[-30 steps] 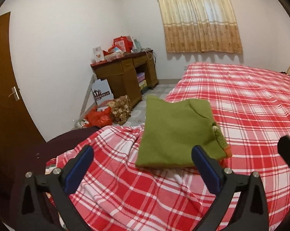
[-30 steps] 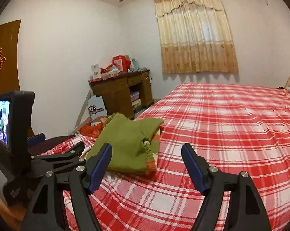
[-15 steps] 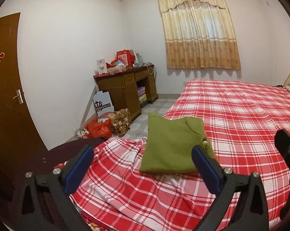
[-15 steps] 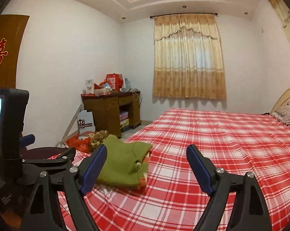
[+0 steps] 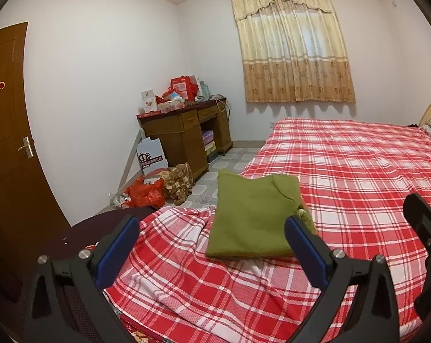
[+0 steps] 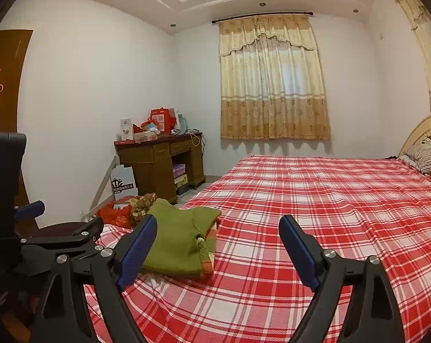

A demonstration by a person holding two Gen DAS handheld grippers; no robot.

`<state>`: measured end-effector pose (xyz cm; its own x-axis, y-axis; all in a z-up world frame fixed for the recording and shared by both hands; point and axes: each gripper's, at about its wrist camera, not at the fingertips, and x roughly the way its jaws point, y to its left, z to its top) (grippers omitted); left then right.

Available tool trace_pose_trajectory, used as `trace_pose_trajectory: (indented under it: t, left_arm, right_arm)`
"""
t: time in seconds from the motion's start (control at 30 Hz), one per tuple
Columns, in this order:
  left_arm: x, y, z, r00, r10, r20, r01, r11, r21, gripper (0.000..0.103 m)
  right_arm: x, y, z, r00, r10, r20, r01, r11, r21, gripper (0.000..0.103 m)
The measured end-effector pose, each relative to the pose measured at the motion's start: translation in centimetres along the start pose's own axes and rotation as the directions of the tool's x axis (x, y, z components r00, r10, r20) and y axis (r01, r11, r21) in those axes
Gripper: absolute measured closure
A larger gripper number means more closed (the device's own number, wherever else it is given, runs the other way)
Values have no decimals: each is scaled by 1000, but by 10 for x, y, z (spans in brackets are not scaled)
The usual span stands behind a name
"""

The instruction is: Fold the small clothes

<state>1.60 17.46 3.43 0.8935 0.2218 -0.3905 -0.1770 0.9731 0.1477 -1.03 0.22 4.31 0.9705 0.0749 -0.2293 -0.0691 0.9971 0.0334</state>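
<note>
Left gripper (image 5: pixel 209 230) and right gripper (image 6: pixel 218 228) jaws both spread, empty; folded green garment (image 5: pixel 255 217) on plaid bed (image 5: pixel 358 171) at 12 o'clock.

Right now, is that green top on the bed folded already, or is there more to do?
It looks done: the green top lies as a neat folded rectangle near the corner of the red plaid bed. Nothing is in hand; the left gripper and right gripper are both open and empty, clear of the cloth. No other clothes to fold are visible on the bed.
</note>
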Motion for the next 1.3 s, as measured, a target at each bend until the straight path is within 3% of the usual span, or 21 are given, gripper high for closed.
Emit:
trace_pose_trajectory:
  t: [1.07,1.3]
  left_arm:
    - [1,-9,-5,1000,1,-11,-1,1000,22,0]
    - [10,-5,-6,999,13,-43,-13,1000,10,0]
  right_arm:
    - [4,-7,-5,1000,2,-29,-1,1000,26,15]
    - [5,-4,-7,999,0,-39,1,1000,25,15]
